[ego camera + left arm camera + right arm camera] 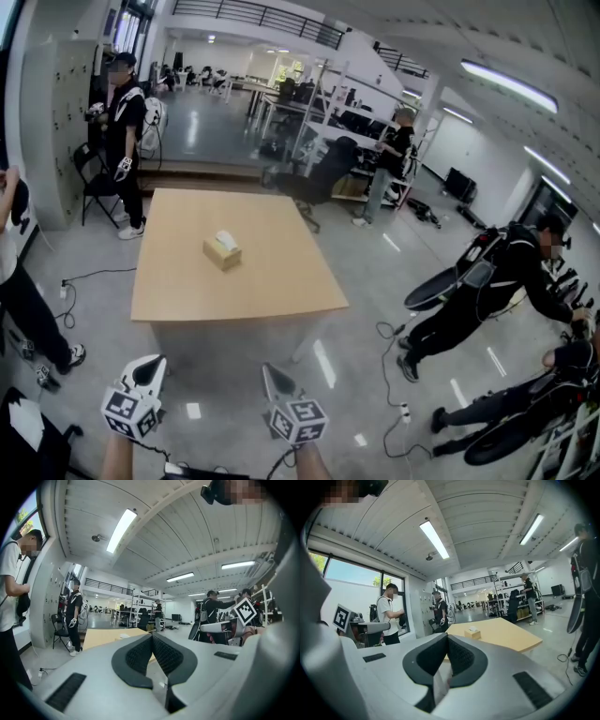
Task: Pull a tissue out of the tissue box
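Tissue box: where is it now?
In the head view, the tissue box sits alone near the middle of the wooden table, left of picture centre.

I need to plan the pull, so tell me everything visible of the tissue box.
The tissue box is a small tan rectangular carton, cardboard by its look, lying flat near the middle of the light wooden table, askew to its edges. A white tissue sticks up from its top. Only the table touches it.
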Available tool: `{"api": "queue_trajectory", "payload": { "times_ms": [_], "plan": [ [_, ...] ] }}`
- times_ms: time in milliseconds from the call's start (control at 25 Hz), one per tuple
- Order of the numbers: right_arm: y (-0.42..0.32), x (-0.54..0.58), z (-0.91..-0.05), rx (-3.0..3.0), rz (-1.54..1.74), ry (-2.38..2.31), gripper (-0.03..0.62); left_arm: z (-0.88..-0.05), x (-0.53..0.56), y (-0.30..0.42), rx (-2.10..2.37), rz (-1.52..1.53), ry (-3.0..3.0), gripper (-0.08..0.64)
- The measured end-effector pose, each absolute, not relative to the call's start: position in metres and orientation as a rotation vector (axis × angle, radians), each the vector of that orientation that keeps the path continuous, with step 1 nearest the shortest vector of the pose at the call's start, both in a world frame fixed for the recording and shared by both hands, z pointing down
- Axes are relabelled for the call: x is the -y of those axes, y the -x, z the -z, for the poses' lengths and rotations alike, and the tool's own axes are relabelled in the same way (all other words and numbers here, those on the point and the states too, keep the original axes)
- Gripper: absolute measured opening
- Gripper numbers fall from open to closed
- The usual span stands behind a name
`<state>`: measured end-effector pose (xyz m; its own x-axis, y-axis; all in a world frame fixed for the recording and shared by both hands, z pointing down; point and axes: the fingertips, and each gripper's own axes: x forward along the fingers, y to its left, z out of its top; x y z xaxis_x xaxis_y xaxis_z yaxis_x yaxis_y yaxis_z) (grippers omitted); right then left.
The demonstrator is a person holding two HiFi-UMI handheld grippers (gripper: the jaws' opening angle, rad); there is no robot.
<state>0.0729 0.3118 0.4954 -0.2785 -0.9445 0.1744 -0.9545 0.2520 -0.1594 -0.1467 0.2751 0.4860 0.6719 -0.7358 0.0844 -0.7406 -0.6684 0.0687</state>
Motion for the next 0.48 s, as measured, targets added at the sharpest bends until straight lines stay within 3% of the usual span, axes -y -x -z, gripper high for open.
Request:
{"api": "queue_trajectory", "payload": {
  "times_ms": [480],
  "plan": [
    [-0.084,-0.298,-0.502,2.479,-0.361,-1.833,0.001,-0.492,-0.267,0.132,1.258,-0.089,-2.777,0.008]
  ]
}}
